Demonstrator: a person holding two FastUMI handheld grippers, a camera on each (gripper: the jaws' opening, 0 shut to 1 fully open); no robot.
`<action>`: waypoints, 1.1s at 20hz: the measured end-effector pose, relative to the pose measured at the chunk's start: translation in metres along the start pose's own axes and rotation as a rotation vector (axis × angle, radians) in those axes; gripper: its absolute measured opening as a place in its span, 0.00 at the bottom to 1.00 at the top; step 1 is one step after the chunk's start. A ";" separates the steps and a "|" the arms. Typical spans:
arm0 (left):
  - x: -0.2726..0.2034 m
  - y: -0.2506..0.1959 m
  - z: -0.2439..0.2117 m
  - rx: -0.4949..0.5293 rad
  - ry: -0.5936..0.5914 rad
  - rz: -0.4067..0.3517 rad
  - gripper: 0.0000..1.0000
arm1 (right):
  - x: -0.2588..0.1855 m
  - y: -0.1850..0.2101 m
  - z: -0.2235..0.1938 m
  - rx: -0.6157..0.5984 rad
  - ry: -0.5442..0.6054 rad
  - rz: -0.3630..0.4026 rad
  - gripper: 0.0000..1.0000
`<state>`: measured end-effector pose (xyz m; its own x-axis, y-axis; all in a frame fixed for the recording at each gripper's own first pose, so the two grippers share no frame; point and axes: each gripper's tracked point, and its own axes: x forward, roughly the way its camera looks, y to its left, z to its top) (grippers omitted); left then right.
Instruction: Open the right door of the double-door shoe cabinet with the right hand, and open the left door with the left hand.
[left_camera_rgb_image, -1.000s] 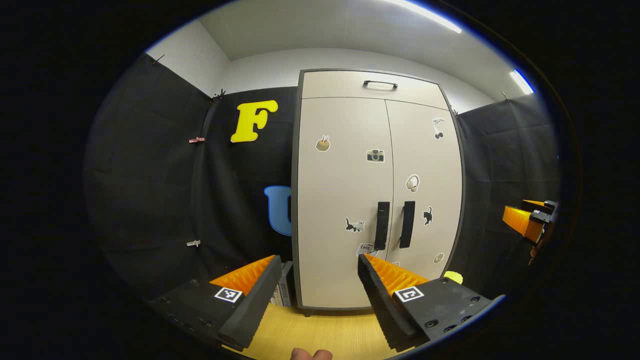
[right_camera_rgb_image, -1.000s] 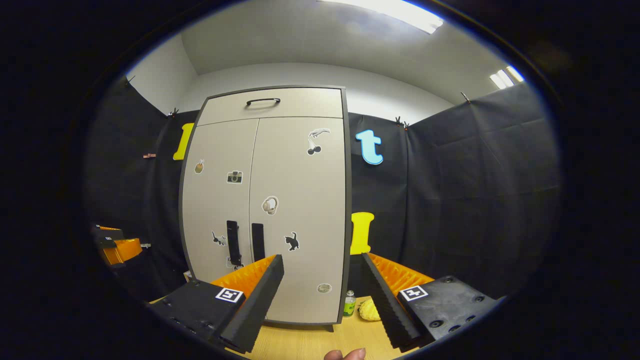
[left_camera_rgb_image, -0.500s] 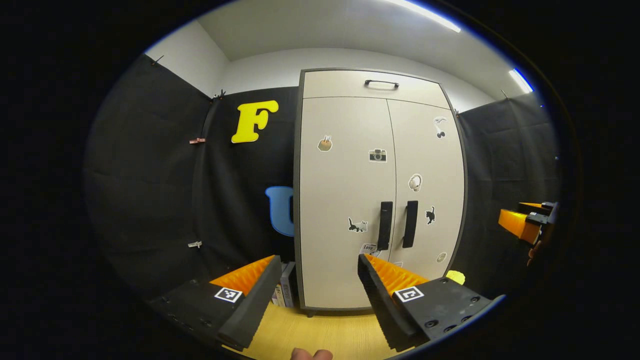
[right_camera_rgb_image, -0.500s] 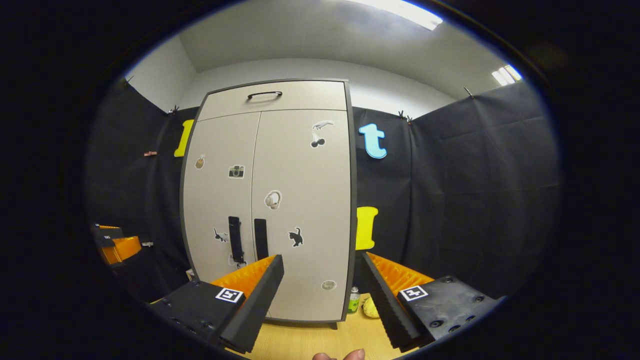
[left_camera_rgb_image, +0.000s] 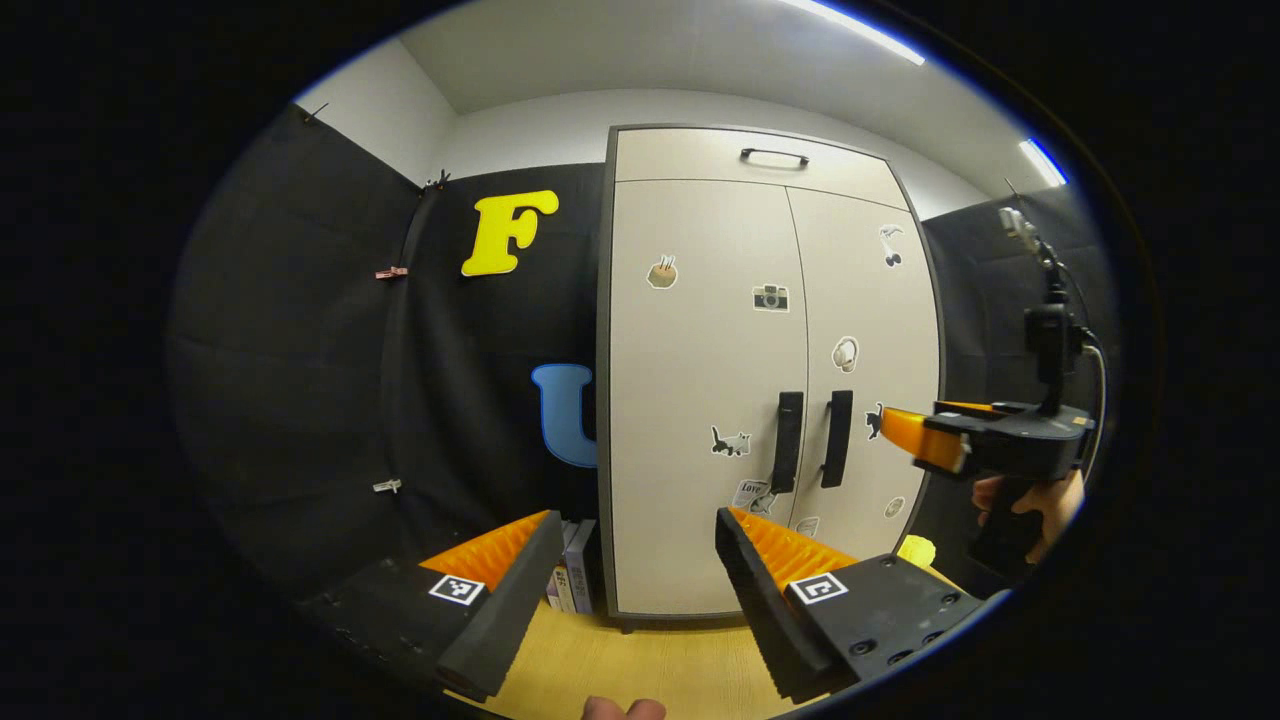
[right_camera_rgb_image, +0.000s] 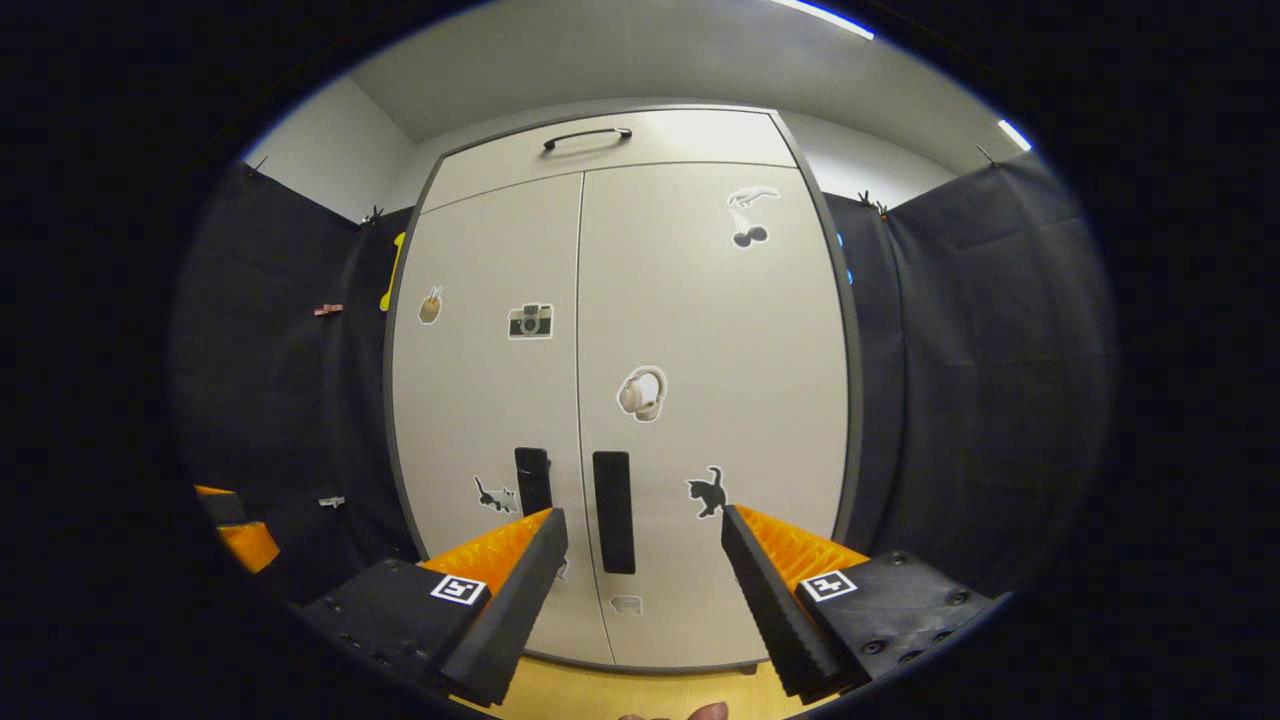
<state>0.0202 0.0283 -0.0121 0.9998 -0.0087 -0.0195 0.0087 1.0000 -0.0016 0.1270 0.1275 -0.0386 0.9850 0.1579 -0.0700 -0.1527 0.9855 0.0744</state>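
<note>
Shoe cabinet with two shut doors, two handles, right gripper and left gripper both spread wide, empty

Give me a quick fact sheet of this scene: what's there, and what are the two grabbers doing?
cabinet: both doors shut
right handle: untouched, ahead of the right gripper
left handle: untouched
right gripper: open, near the cabinet
left gripper: open, farther back
stickers: on both doors
books: left of the cabinet
</note>
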 end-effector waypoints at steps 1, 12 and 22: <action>0.002 0.003 -0.001 -0.001 0.002 0.001 0.95 | 0.014 0.002 -0.003 0.003 -0.004 -0.013 0.98; 0.013 0.025 -0.015 -0.033 0.019 0.010 0.95 | 0.093 0.013 -0.058 0.016 0.079 -0.066 0.79; 0.002 0.031 -0.024 -0.040 0.033 0.024 0.95 | 0.104 0.014 -0.064 -0.036 0.094 -0.102 0.35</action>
<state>0.0219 0.0595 -0.0360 0.9985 0.0145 -0.0534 -0.0167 0.9990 -0.0410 0.2223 0.1623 -0.1090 0.9839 0.0606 -0.1680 -0.0570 0.9980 0.0262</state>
